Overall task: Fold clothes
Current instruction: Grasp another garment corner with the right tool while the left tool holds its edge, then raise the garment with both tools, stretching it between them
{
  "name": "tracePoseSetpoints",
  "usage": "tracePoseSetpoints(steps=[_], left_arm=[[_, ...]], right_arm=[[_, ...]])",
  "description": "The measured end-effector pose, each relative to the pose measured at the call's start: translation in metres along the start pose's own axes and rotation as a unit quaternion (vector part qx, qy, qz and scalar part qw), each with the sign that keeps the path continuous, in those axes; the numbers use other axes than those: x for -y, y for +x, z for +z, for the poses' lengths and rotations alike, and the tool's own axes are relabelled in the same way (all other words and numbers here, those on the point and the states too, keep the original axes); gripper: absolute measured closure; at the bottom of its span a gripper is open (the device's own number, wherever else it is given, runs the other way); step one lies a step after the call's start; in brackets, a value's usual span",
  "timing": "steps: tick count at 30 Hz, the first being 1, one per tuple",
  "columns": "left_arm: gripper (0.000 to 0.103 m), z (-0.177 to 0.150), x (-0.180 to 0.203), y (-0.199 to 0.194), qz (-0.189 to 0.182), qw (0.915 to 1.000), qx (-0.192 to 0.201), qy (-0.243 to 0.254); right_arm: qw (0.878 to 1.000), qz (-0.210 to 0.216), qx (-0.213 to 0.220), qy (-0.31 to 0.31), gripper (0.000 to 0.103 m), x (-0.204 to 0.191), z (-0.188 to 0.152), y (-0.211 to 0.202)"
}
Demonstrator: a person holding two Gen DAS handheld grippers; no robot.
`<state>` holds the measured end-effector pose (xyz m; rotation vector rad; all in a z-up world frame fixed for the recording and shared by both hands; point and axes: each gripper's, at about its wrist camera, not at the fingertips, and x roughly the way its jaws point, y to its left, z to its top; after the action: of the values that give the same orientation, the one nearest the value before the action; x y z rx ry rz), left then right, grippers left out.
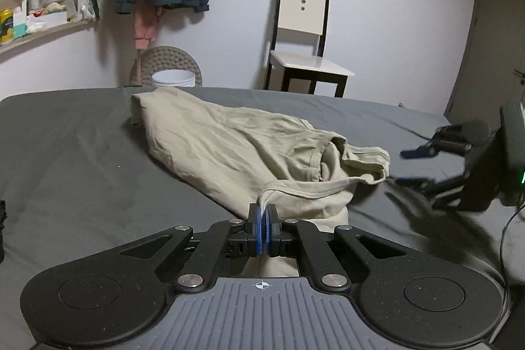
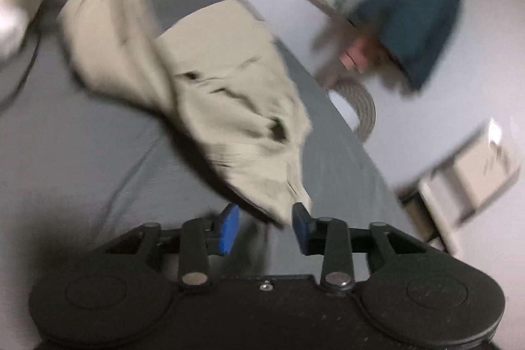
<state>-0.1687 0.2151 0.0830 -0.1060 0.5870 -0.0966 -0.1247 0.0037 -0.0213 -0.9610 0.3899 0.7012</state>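
One garment is in play: a beige shirt (image 1: pixel 249 146) lying crumpled across the centre of the grey bed sheet (image 1: pixel 72 153), its bulk running from upper left toward lower centre of the left wrist view. The fabric appears light, soft and limp; it should drape and bunch rather than keep a shape, so a single-point hold is likely to drag it into a rope. Hemmed edges and corners are judged the best places to take hold, since the stitched band gives the pads more to bite on.

Left gripper (image 1: pixel 262 214): jaws closed to a narrow gap, pinching a hemmed edge of the shirt between the blue pads (image 1: pixel 259 230) at lower centre of the frame.

Right gripper (image 2: pixel 265 227): jaws spread wide, nothing held. In the blurred right wrist view, a corner of the shirt (image 2: pixel 229 107) hangs just above the gap; contact with the pads cannot be determined. The same gripper shows at the right edge of the left wrist view, clear of the cloth.
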Motion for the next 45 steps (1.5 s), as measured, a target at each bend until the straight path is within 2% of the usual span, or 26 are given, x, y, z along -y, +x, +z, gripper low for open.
tracePoseSetpoints(steps=[3,6,7,10,13,16,17,19,23,27,30,35,38,40,42,45], left_arm=[[0.101,0.0,-0.005,0.0,0.001,1.0,-0.002,0.0],[0.101,-0.002,-0.008,0.002,0.0,1.0,-0.007,-0.004],[0.101,-0.004,-0.01,0.004,0.002,0.9999,-0.008,-0.006],[0.101,-0.008,-0.015,0.007,0.004,0.9998,-0.013,-0.016],[0.101,-0.01,-0.018,0.009,0.001,0.9996,-0.014,-0.023],[0.101,-0.011,-0.021,0.011,-0.001,0.9996,-0.014,-0.026],[0.101,-0.012,-0.022,0.011,-0.002,0.9995,-0.014,-0.027],[0.101,-0.013,-0.022,0.012,-0.005,0.9995,-0.015,-0.028],[0.101,-0.013,-0.02,0.008,0.001,0.9998,-0.009,-0.016],[0.101,0.002,-0.014,-0.016,0.033,0.9986,0.031,0.026],[0.101,0.027,-0.012,-0.049,0.046,0.9941,0.081,0.056],[0.101,0.084,-0.008,-0.096,0.07,0.9767,0.145,0.142],[0.101,0.124,-0.005,-0.115,0.069,0.9657,0.176,0.179],[0.101,0.15,0.004,-0.14,0.059,0.9575,0.208,0.19],[0.101,0.17,0.019,-0.178,0.051,0.9404,0.258,0.216],[0.101,0.19,0.044,-0.235,0.052,0.9075,0.328,0.257]], right_arm=[[0.993,-0.061,-0.016,-0.096,0.07,-0.032,0.01,0.019],[0.98,-0.158,-0.038,-0.119,0.07,-0.048,0.01,0.033],[0.978,-0.172,-0.04,-0.11,0.069,-0.05,0.011,0.034],[0.977,-0.178,-0.025,-0.112,0.063,-0.056,0.012,0.03],[0.972,-0.182,-0.009,-0.149,0.063,-0.068,0.012,0.028],[0.973,-0.19,-0.017,-0.129,0.067,-0.062,0.015,0.036],[0.974,-0.191,-0.017,-0.119,0.073,-0.058,0.016,0.038],[0.978,-0.187,-0.005,-0.094,0.098,-0.052,0.016,0.036],[0.983,-0.177,0.018,-0.051,0.1,-0.039,0.024,0.024],[0.968,-0.242,0.055,-0.028,0.1,-0.018,0.048,-0.015],[0.951,-0.293,0.095,0.001,0.1,-0.005,0.077,-0.069],[0.929,-0.346,0.131,0.021,0.1,0.009,0.122,-0.136],[0.921,-0.365,0.134,0.034,0.1,0.036,0.145,-0.158],[0.91,-0.389,0.139,0.031,0.1,0.053,0.158,-0.178],[0.89,-0.426,0.159,0.031,0.1,0.067,0.168,-0.217],[0.855,-0.478,0.198,0.03,0.1,0.081,0.179,-0.277]])
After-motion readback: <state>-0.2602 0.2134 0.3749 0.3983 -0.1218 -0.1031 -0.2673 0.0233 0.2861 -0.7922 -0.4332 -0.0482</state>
